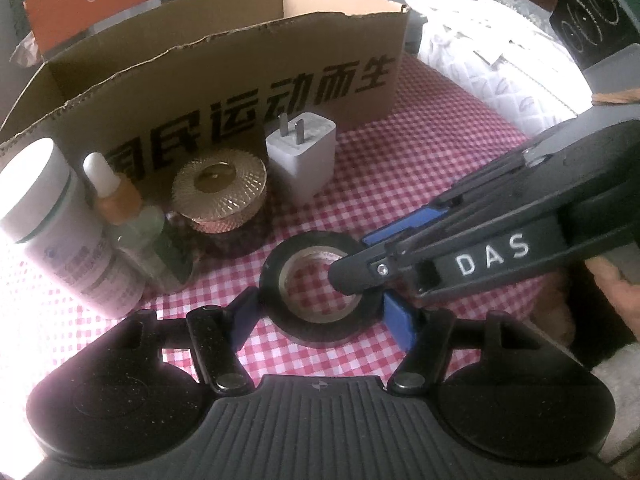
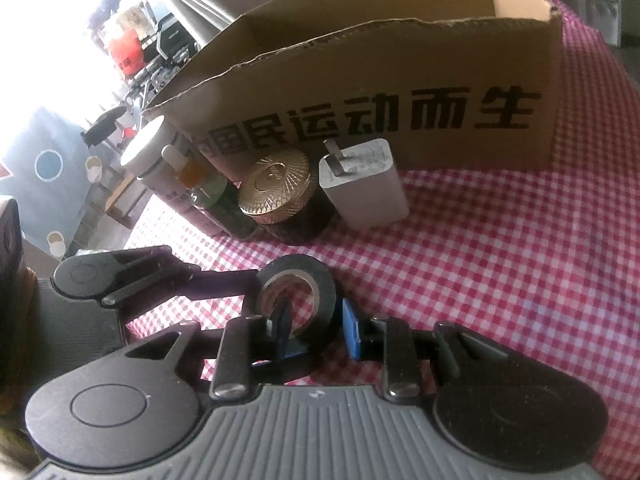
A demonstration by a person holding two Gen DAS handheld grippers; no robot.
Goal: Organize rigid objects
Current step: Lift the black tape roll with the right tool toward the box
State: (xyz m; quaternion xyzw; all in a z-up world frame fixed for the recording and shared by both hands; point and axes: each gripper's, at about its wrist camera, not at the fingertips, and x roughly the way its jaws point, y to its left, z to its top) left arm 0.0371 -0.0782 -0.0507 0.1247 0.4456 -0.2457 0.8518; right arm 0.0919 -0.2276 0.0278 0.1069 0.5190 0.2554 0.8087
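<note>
Tape roll (image 1: pixel 318 285) btwn left gripper (image 1: pixel 320 316) fingers.

Checked tablecloth (image 1: pixel 420 152) carries cardboard box (image 1: pixel 240 80), charger (image 1: pixel 300 160), jar (image 1: pixel 220 192), bottles (image 1: pixel 132 216), tape roll (image 1: pixel 316 280).

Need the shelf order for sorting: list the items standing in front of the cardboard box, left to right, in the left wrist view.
White bottle → dropper bottle → gold-lidded jar → charger.
</note>
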